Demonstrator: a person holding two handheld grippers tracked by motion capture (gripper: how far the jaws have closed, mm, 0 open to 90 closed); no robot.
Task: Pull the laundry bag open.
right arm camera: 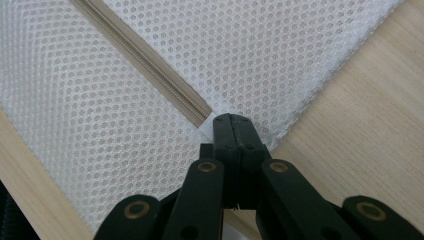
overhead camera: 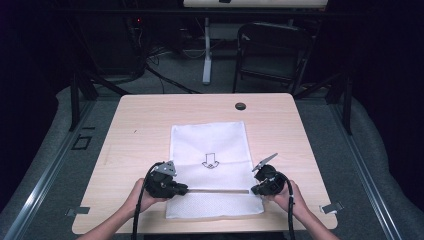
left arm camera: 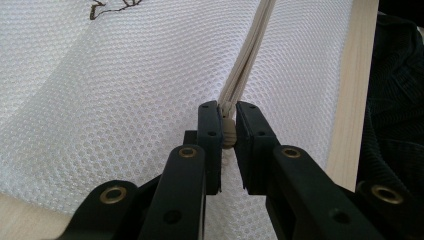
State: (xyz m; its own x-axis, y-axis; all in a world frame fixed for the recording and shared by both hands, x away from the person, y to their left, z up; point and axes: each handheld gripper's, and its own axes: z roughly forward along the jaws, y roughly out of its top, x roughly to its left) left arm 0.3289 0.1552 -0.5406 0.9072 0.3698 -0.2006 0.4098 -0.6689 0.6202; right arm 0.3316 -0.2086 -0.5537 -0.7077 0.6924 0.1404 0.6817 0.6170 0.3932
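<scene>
Left tool point(left arm camera: 228, 127) pinches zipper pull point(left arm camera: 228, 134); printed arrow point(overhead camera: 210, 161) overhead.

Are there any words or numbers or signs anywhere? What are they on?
No words or numbers can be read.
The only sign is a dark outline arrow printed on the white mesh bag, pointing toward the person's side of the table.
The left tool's view shows a dark bit of that print at its top edge, too cut off to read.
</scene>
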